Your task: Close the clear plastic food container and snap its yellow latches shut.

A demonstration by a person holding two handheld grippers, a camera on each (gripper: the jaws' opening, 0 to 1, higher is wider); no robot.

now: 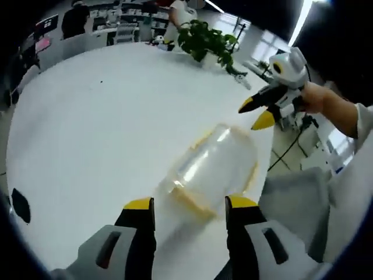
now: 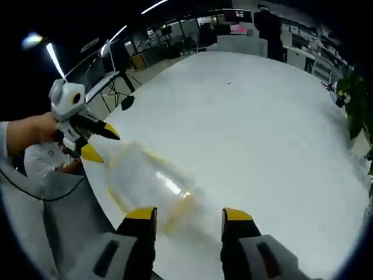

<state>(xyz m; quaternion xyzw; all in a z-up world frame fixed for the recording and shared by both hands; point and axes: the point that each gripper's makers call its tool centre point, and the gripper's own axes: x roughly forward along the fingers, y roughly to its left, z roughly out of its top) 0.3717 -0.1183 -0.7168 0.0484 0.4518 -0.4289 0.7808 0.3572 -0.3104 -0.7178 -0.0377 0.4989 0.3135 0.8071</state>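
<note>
A clear plastic container (image 1: 213, 166) with yellow latches along its rim lies on the white table (image 1: 99, 128) near the edge by the person. It looks blurred, so I cannot tell how its lid sits. My left gripper (image 1: 189, 204) is open, and the container's near end lies between its yellow tips without being clamped. My right gripper (image 1: 255, 113), held in a hand, hovers open just beyond the far end. In the right gripper view the container (image 2: 145, 181) lies ahead of the open right gripper (image 2: 187, 214), close to its left jaw. The left gripper (image 2: 100, 142) is open at the container's other end.
A potted plant (image 1: 207, 41) stands at the far side of the table, also seen as the plant (image 2: 355, 99) at the right. The person's grey clothing (image 1: 291, 198) lies beyond the near table edge. Desks, people and a stand (image 2: 116, 81) fill the background.
</note>
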